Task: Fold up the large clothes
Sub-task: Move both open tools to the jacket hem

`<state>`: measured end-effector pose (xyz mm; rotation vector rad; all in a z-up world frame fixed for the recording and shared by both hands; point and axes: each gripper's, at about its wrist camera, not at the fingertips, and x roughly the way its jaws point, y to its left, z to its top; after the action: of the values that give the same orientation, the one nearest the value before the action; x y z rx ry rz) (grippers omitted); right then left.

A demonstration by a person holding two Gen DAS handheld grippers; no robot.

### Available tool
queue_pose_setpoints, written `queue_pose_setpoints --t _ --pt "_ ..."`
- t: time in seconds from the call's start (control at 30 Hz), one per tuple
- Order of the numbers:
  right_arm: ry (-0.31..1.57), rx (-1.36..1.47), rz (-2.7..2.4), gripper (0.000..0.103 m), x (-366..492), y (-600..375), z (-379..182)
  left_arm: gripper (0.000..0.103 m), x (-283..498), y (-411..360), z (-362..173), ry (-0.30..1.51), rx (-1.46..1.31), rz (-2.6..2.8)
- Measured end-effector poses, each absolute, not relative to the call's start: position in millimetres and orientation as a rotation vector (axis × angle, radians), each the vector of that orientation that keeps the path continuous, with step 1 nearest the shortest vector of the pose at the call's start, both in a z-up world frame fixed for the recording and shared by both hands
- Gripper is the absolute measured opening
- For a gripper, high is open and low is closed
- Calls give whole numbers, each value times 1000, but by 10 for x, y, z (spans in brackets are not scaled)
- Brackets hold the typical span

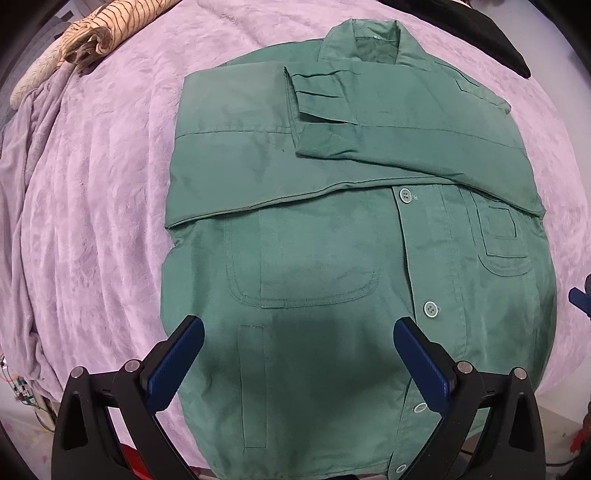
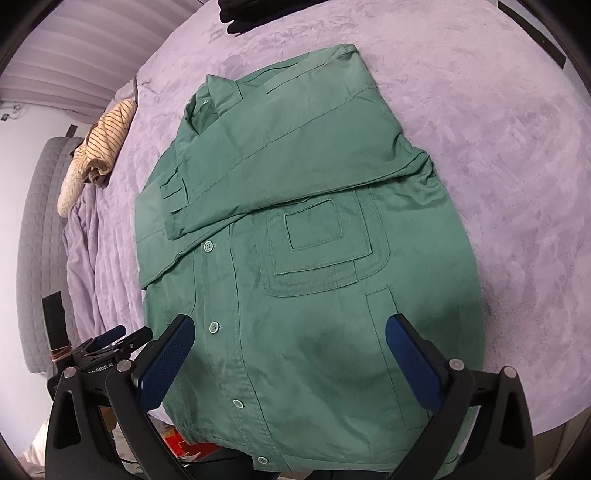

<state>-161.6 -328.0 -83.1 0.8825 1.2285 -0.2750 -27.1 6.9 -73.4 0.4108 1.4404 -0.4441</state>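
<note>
A green button-up jacket [image 1: 332,229] lies front side up on a lilac blanket [image 1: 92,184], both sleeves folded across its chest. The collar points away from me. My left gripper [image 1: 297,328] hangs open above the jacket's lower left part, nothing between its blue pads. In the right wrist view the same jacket [image 2: 295,258] fills the middle, and my right gripper [image 2: 290,325] stands wide open over the hem area below the chest pocket, holding nothing. The left gripper [image 2: 122,338] shows at the lower left of that view, beside the jacket's edge.
A folded striped beige garment [image 1: 92,33] lies at the far left of the bed, also striped garment [image 2: 99,147]. Dark clothing [image 1: 491,40] sits at the far right corner. A grey padded bed edge [image 2: 40,258] runs along the left. The bed's near edge lies under the jacket's hem.
</note>
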Motion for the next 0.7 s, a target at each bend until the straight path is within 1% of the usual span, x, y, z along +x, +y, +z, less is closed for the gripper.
queue_pose_setpoints --t 0.27,0.47,0.7 --pt "1290 919 -157 103 -1692 -3392 -1007 103 -605 159 -662 1440 343 -333" --pt "1374 904 -71 103 -1770 -3492 -1152 103 -901 523 -717 1494 243 -214" --pt "1334 974 -53 103 -1998 -3430 -1195 103 -956 866 -733 1490 210 -195"
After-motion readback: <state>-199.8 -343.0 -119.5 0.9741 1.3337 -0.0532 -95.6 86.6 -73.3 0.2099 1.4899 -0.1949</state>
